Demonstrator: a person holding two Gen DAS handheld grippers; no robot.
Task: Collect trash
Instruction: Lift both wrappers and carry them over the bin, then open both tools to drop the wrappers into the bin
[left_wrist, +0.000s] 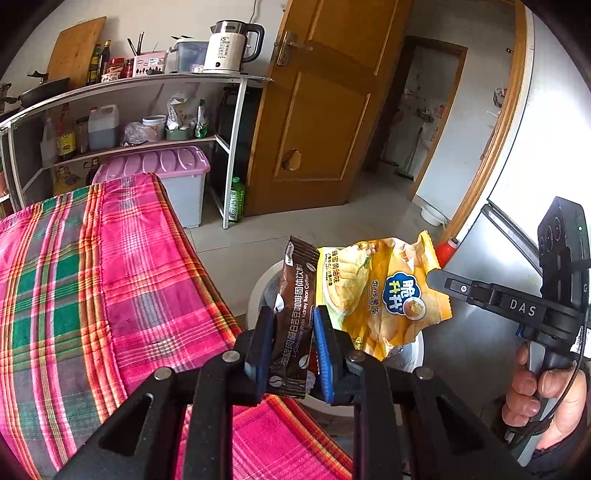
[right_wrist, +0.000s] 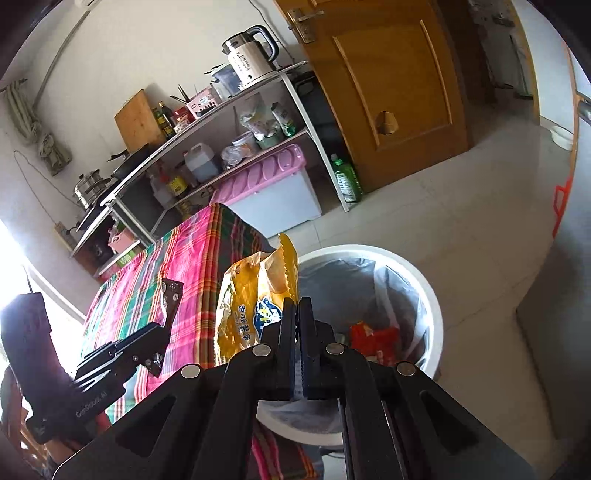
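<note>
The left gripper (left_wrist: 293, 343) has its blue-padded jaws closed on a brown coffee sachet (left_wrist: 293, 325), held upright. The right gripper (right_wrist: 296, 345) has its jaws pinched tight on a crumpled yellow chip bag (right_wrist: 255, 295), torn open at the top. Both wrappers hang over a white trash bin (right_wrist: 432, 295) with a clear liner, beside the counter's pink plaid cloth (left_wrist: 92, 277). A metal shelf (left_wrist: 236, 122), kettle (left_wrist: 231, 46) and wooden door (left_wrist: 325, 110) stand behind.
</note>
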